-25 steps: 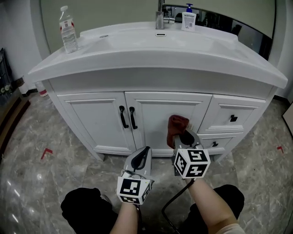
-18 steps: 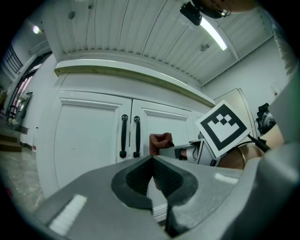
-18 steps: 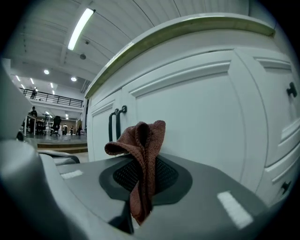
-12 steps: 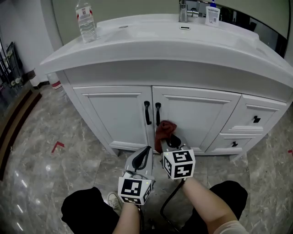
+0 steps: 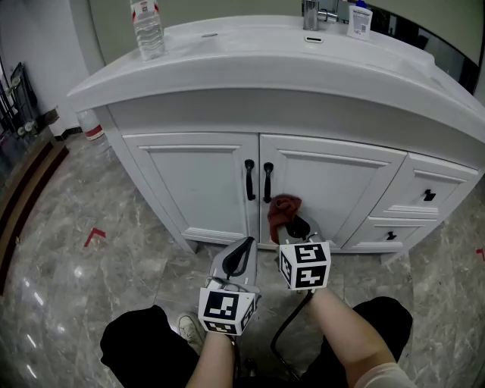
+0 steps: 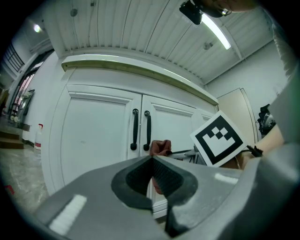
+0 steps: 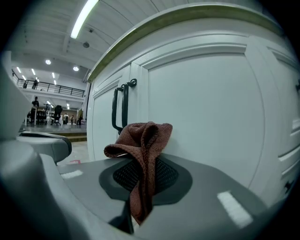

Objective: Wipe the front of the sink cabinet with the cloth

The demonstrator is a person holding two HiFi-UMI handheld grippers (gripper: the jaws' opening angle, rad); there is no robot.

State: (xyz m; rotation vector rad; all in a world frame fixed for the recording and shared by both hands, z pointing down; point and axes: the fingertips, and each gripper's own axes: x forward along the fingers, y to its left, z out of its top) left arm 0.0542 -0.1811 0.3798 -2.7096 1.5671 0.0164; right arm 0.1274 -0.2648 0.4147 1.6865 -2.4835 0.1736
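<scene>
The white sink cabinet (image 5: 326, 182) stands in front of me, with two black door handles (image 5: 258, 180) at the middle. My right gripper (image 5: 291, 223) is shut on a reddish-brown cloth (image 5: 284, 208), pressed against the lower part of the right door just right of the handles. In the right gripper view the cloth (image 7: 142, 154) hangs bunched between the jaws and touches the door (image 7: 206, 117). My left gripper (image 5: 241, 258) hangs lower and to the left, short of the cabinet, shut and with nothing in it. The left gripper view shows the handles (image 6: 140, 130) and the cloth (image 6: 161, 147) beyond its jaws.
Two drawers (image 5: 429, 195) sit at the cabinet's right. A water bottle (image 5: 147, 29) stands on the countertop's left, a tap (image 5: 311, 15) and a soap bottle (image 5: 358, 20) at the back. A black cable (image 5: 284, 333) trails from the right gripper. Marble floor (image 5: 91, 258) spreads left.
The right gripper carried the cloth left across the right door from near the drawers toward the handles, then shifted slightly right. The left gripper stayed low.
</scene>
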